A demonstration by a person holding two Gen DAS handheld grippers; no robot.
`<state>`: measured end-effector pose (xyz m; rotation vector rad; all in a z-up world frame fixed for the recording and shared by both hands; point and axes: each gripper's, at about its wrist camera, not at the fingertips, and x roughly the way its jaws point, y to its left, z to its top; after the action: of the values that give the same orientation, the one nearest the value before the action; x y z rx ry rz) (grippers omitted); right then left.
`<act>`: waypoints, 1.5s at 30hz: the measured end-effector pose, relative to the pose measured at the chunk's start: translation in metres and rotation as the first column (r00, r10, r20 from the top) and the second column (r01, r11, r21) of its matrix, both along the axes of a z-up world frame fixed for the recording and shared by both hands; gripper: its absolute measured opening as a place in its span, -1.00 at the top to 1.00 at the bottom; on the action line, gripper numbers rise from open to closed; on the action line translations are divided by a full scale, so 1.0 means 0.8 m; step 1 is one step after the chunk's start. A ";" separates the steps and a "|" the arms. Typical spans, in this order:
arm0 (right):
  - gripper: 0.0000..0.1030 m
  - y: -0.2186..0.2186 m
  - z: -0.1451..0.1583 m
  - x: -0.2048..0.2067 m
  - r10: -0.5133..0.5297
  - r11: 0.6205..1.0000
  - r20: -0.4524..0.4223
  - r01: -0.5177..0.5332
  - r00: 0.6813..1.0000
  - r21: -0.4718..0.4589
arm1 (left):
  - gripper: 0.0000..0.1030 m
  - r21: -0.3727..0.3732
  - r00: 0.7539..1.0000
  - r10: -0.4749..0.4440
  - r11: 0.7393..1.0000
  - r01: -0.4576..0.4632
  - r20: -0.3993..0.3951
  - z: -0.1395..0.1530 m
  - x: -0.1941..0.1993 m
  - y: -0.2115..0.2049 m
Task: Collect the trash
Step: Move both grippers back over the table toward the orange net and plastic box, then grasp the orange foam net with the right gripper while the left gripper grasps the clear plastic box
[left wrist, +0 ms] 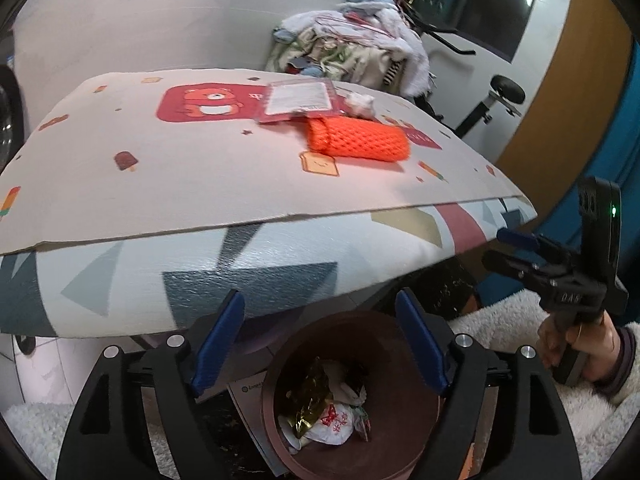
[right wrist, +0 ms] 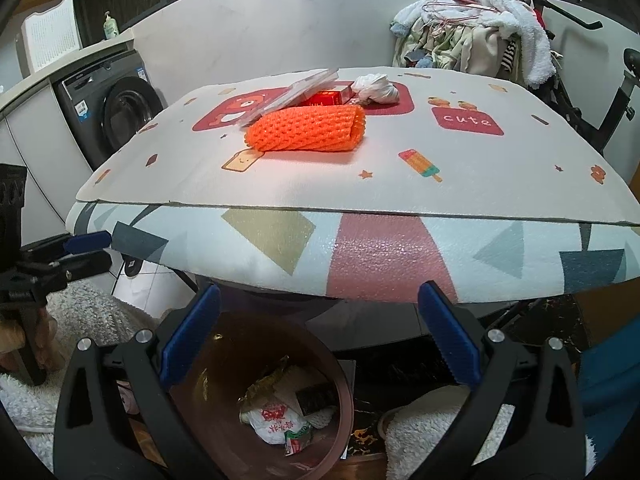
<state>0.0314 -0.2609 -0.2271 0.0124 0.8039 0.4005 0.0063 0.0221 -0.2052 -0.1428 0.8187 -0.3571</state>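
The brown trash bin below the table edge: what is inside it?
The brown trash bin holds a white plastic bag with red print, a gold foil wrapper and other crumpled wrappers. Whatever lies beneath them is covered.

The left gripper (left wrist: pixel 320 340) points steeply downward, its 2 blue-padded jaws spread wide with nothing between them. The right gripper (right wrist: pixel 320 336) tilts down alike, jaws apart and empty. A hand (left wrist: pixel 576 344) in a fleecy sleeve grips its handle.

Dim indoor light, fisheye-warped edges
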 end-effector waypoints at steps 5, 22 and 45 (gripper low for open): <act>-0.89 0.000 0.007 0.003 0.003 1.000 -0.002 -0.003 1.000 -0.001 | -0.52 -0.026 0.999 0.041 0.999 -0.041 0.012 0.012 0.005 0.014; -0.89 0.019 0.042 0.073 0.081 0.994 0.022 -0.079 0.996 -0.077 | -0.59 0.057 0.992 0.029 0.998 -0.036 0.123 0.078 0.047 0.038; -0.89 0.124 0.028 0.217 0.395 0.857 0.012 -0.364 0.919 -0.364 | -0.62 0.041 0.992 0.095 0.994 -0.098 0.081 0.071 0.132 0.095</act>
<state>0.2046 -0.1616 -0.2046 -0.5096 0.7827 0.6199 0.1116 0.0983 -0.1487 -0.1246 0.7380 -0.2513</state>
